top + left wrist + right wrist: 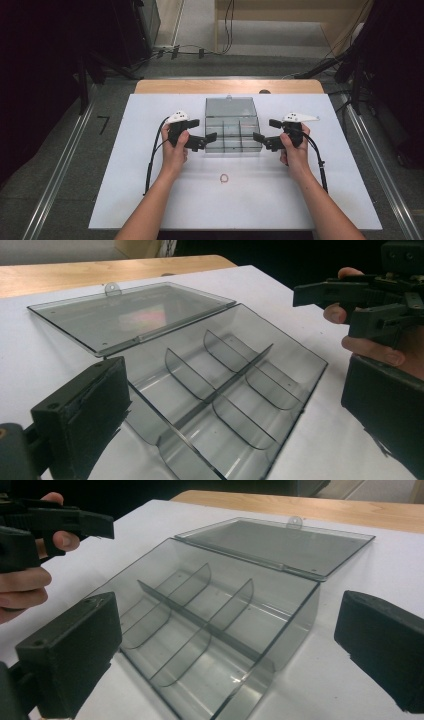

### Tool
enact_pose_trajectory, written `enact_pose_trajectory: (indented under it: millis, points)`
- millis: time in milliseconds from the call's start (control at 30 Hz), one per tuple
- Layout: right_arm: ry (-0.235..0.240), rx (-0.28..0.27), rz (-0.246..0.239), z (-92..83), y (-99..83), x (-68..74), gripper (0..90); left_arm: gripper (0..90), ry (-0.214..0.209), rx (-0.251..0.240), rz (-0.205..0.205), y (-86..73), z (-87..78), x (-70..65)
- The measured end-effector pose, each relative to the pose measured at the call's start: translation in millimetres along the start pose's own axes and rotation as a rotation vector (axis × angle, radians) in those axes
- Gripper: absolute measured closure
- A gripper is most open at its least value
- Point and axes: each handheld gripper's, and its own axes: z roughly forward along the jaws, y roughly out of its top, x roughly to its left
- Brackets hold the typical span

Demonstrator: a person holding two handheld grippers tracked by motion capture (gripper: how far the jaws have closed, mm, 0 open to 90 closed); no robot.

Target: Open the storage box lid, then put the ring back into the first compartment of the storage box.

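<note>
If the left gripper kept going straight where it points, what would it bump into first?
Probably the clear grey plastic compartment box: the left gripper, jaws open, points at its near side wall, though depth is hard to judge.

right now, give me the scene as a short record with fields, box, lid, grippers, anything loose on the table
box: clear grey compartment box, six empty compartments, on the white table
lid: lid open, folded back flat on the far side, small tab at its far edge
left gripper: left gripper open, at the box's left side, holding nothing
right gripper: right gripper open, at the box's right side, holding nothing
loose item: small ring on the table nearer the person, apart from the box
</note>
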Motion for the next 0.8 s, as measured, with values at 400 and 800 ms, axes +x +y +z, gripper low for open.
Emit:
enact_pose_trajectory:
  millis: [400, 800]
  points:
    - [0.025, -0.007, -0.025, -15.6, -7.9, 18.6, 0.0, 0.0, -0.012, -0.013, 0.028, -13.3, -21.8, -19.6]
    - [0.036, -0.003, -0.067, -33.6, -13.1, 36.5, 0.0, 0.0, 0.008, -0.043, 0.043, -33.7, -51.2, -31.7]
